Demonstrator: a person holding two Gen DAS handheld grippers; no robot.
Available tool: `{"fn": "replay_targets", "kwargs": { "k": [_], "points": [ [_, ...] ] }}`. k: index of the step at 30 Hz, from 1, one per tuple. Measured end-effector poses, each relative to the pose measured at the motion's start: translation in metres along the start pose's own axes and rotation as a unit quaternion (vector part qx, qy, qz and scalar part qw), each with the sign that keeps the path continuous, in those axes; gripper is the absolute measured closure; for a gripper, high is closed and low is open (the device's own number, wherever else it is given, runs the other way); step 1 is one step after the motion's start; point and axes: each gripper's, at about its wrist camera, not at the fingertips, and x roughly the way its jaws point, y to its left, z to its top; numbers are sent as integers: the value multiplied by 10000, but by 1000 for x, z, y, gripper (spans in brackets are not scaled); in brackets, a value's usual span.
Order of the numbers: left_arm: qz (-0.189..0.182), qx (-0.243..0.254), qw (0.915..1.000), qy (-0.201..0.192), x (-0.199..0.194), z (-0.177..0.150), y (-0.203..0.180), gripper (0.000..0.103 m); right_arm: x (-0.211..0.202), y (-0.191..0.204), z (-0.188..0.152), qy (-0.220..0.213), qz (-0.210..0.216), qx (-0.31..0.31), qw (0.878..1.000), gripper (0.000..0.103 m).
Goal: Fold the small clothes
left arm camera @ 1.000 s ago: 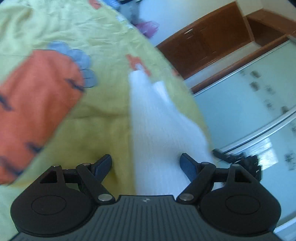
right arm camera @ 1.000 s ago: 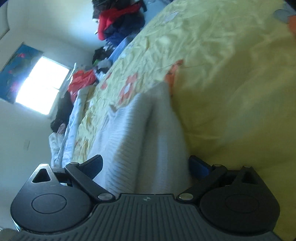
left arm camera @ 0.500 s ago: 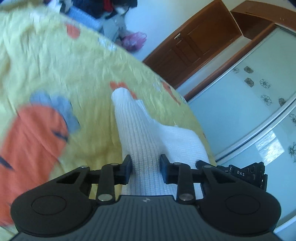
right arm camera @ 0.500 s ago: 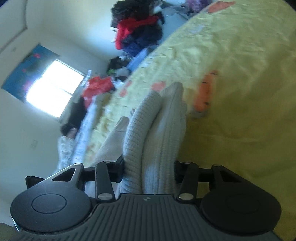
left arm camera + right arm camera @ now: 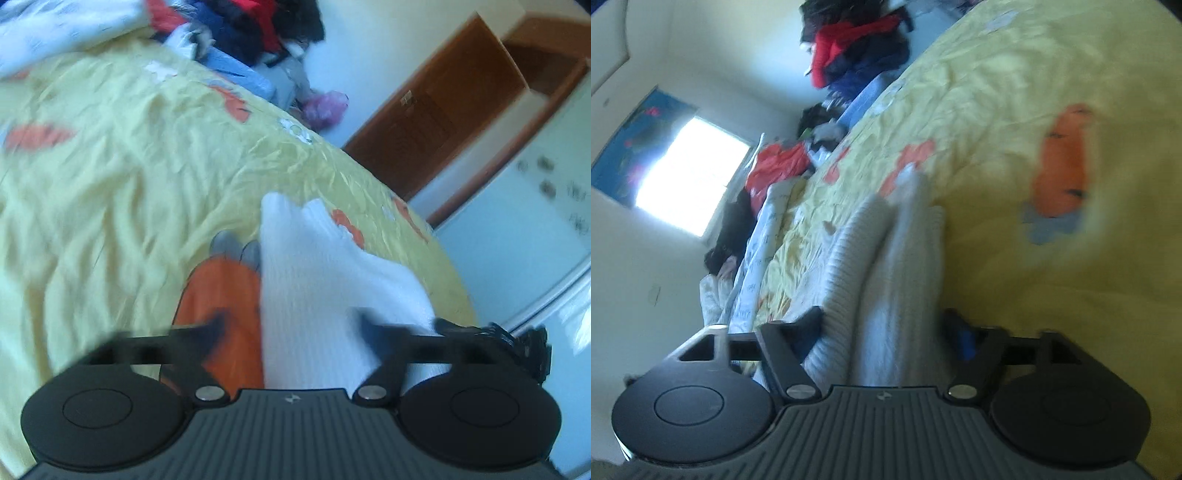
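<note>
A white ribbed knit garment [image 5: 317, 288] lies folded lengthwise on the yellow bedspread [image 5: 110, 177]. In the left wrist view my left gripper [image 5: 291, 328] is open, its blurred fingers spread to either side of the garment's near end. In the right wrist view the same garment [image 5: 886, 280] shows as stacked folds running away from the camera. My right gripper [image 5: 886, 328] is open too, with the garment's end lying between its spread fingers.
The bedspread has orange carrot prints [image 5: 221, 295] [image 5: 1063, 170]. A pile of dark, red and blue clothes [image 5: 251, 33] sits at the bed's far edge, also in the right wrist view [image 5: 857, 51]. A wooden door [image 5: 436, 122] and a bright window [image 5: 687, 177] are beyond.
Both grippers were shut on the garment's end half a second ago and have now opened. The cameras have shifted and the view is blurred with motion.
</note>
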Motion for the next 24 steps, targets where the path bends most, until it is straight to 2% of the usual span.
{"fn": "replay_targets", "kwargs": {
  "k": [1,2,3,5,9,11,12,14,15,16,19,21,22,24],
  "points": [
    [-29,-87,9998,-186,-8,-10,7,9,-11,-2,-3,-74,33,31,10000,20],
    [-93,-139,9997,-191,-9,-16,10,9,-22,-4,-7,-104,108,62,9999,11],
    [-202,-260,9994,-50,-7,-21,15,9,-28,-5,-11,-84,170,70,9998,6],
    [-446,-627,9968,203,-1,-29,25,9,-33,-3,-19,117,194,-39,9997,6],
    [-853,-777,9913,639,19,-40,24,9,-13,8,-40,701,61,-287,9971,7],
    [-1043,-782,9879,839,27,-43,15,10,-4,13,-48,865,178,-327,9956,11],
    [-1033,-725,9879,901,31,-44,10,13,0,21,-53,815,109,-529,9952,12],
    [-752,-409,9926,856,30,-44,-4,28,7,34,-58,914,-86,-947,9913,20],
    [-704,-301,9938,805,25,-43,-8,40,6,38,-56,961,-115,-1020,9901,32],
    [-693,-180,9946,751,18,-40,-13,44,0,41,-53,976,-27,-1040,9898,41],
    [-643,408,9944,739,-4,-40,-34,45,-27,50,-46,892,294,-1282,9873,48],
    [-479,800,9909,974,-2,-54,-39,45,-27,37,-54,1142,212,-1286,9849,48],
    [-363,912,9900,1011,2,-63,-36,43,-22,26,-59,1264,23,-1231,9843,49],
    [-473,744,9928,809,2,-68,-27,39,-26,3,-59,1074,374,-708,9910,46]
  ]
}}
